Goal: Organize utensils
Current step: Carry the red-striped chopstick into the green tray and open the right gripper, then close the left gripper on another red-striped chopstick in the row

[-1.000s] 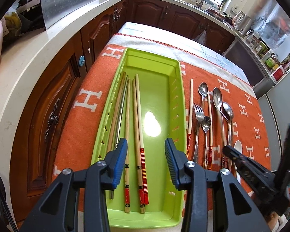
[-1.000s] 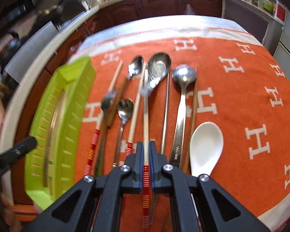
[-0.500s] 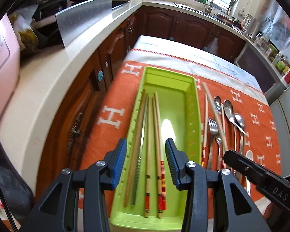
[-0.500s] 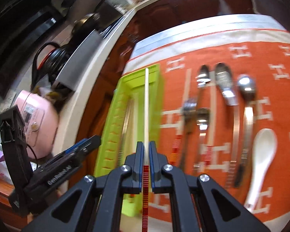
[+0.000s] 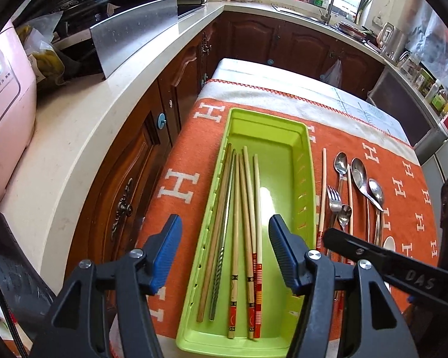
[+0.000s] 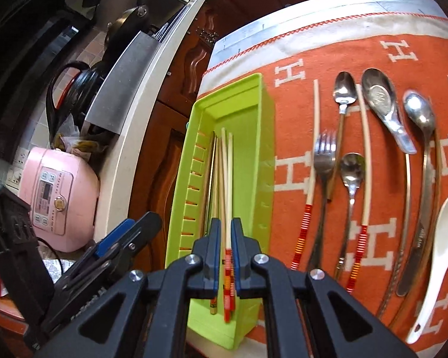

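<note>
The step in hand looks like the drop-off of a chopstick into the green tray (image 6: 262, 137). The right gripper (image 6: 225, 256) sits low over the near end of the tray, its fingers (image 6: 214, 253) slightly apart with the red-banded chopstick (image 6: 228, 208) lying loose between them — it doesn't look pinched, more like just let go. That stick rests inside the tray alongside the other chopsticks (image 5: 239, 223), all bunched toward the tray's left wall, so the right half of the tray floor is bare.

The left gripper (image 5: 225, 253) hovers over the near end of the same tray with its fingers (image 5: 167, 247) spread wide, holding nothing.

Plenty left to sort — on the orange cloth (image 6: 403, 59) covering the worktop, beside the tray, there are two more red-banded chopsticks (image 6: 310, 161), a fork (image 6: 324, 161), several metal spoons (image 6: 351, 185) and a white spoon (image 6: 439, 256), lying roughly parallel and close together, some overlapping.

Next move is probably lifting the right gripper clear without dragging the stick, then going for the chopstick nearest the tray. That one's thin and flat on soft cloth, right next to the fork, so it'll need a careful narrow pinch.
</note>
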Available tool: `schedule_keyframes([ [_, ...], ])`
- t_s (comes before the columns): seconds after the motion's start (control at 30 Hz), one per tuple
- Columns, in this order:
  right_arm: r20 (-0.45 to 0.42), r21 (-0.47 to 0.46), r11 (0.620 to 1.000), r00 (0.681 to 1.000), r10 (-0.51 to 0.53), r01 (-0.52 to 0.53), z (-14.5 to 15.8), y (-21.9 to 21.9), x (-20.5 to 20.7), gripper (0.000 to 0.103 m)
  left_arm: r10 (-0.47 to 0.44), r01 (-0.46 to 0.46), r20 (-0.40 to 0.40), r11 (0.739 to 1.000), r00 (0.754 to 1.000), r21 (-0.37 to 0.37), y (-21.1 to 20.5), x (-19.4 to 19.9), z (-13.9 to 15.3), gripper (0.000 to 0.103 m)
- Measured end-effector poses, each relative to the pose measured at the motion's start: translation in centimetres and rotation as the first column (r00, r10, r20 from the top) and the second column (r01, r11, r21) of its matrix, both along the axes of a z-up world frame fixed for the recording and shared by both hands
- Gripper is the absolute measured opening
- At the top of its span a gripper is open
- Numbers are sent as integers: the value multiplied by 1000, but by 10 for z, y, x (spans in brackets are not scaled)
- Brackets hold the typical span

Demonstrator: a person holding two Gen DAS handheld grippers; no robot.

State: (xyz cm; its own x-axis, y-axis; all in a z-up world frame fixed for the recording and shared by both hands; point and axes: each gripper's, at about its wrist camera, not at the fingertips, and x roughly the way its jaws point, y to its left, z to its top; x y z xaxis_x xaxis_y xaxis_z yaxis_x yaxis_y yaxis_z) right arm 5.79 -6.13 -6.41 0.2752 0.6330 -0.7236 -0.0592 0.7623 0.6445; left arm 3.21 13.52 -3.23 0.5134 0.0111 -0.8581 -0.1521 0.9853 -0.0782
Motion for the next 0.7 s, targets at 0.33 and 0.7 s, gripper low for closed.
schedule_keyframes([
  [0.33,45,-98,994,998,-53,57,3,-54,-1,7,-92,92,12,994,996,-63,-28,5,6,58],
  [0.7,81,-86,993,994,-70,77,12,-86,-11,7,-287,272,-2,909,958,-315,-76,23,3,27],
])
